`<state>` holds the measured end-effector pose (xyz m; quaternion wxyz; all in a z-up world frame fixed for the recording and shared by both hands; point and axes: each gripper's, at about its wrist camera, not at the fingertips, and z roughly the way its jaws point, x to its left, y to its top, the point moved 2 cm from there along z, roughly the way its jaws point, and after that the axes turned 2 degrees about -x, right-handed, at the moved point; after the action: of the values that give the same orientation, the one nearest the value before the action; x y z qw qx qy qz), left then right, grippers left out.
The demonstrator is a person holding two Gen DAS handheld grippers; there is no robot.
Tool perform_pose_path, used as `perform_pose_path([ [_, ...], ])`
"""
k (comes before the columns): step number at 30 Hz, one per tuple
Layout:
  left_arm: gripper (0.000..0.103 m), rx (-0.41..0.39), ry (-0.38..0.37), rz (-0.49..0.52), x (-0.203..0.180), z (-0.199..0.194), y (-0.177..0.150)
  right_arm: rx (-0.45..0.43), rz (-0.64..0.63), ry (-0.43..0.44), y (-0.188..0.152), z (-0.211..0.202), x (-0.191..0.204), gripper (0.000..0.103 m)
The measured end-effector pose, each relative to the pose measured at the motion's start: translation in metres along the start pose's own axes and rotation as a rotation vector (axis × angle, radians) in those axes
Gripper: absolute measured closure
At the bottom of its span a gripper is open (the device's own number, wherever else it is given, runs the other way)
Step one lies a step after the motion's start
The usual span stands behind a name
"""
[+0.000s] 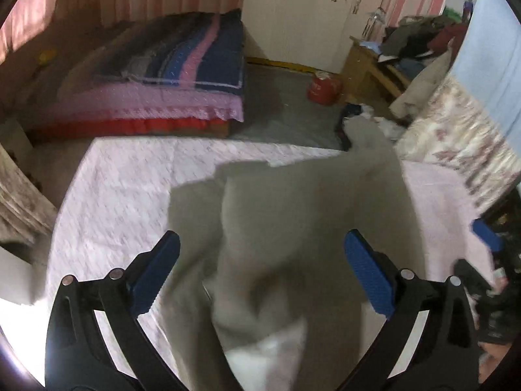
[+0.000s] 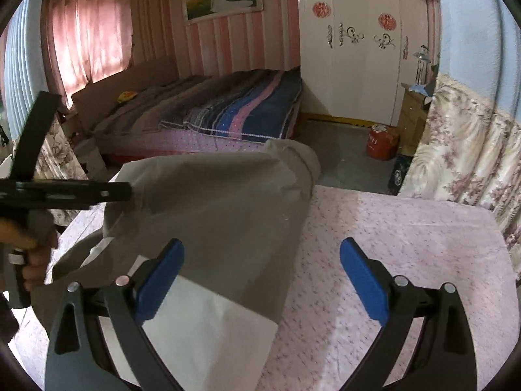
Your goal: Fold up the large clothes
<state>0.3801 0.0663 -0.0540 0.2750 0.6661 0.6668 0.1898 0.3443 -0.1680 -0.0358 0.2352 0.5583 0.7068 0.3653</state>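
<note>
A large grey garment (image 1: 309,202) lies in loose folds on the table's pink patterned cloth (image 1: 123,189), its far end hanging off the far edge. My left gripper (image 1: 262,238) is open wide above the garment, which lies blurred below the jaws and is not gripped. In the right wrist view the same garment (image 2: 211,202) is bunched at the left, with a white inner panel (image 2: 208,319) showing. My right gripper (image 2: 262,244) is open and holds nothing; its left finger is over the white panel. A hand (image 2: 29,251) holds the left gripper side-on at the garment's left edge.
Beyond the table are a bed with a striped blanket (image 2: 234,110), a red container (image 2: 381,143) on the grey floor and a white wardrobe (image 2: 364,65). A floral cloth (image 2: 462,150) hangs at the right. A wooden desk piled with clothes (image 1: 407,49) stands at the far right.
</note>
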Motion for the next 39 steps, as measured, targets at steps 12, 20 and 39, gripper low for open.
perform_pose_path([
  [12, 0.094, -0.124, 0.146, 0.211, -0.012, 0.006, 0.024, 0.01, 0.057, -0.003, 0.02, 0.036, 0.011, 0.007],
  [20, 0.031, -0.249, 0.63, 0.314, 0.003, 0.038, -0.035, 0.044, 0.183, -0.009, -0.005, 0.067, 0.024, 0.007],
  [39, 0.006, -0.256, 0.297, -0.031, 0.075, 0.007, -0.061, 0.087, 0.067, -0.09, -0.027, 0.053, 0.026, 0.004],
])
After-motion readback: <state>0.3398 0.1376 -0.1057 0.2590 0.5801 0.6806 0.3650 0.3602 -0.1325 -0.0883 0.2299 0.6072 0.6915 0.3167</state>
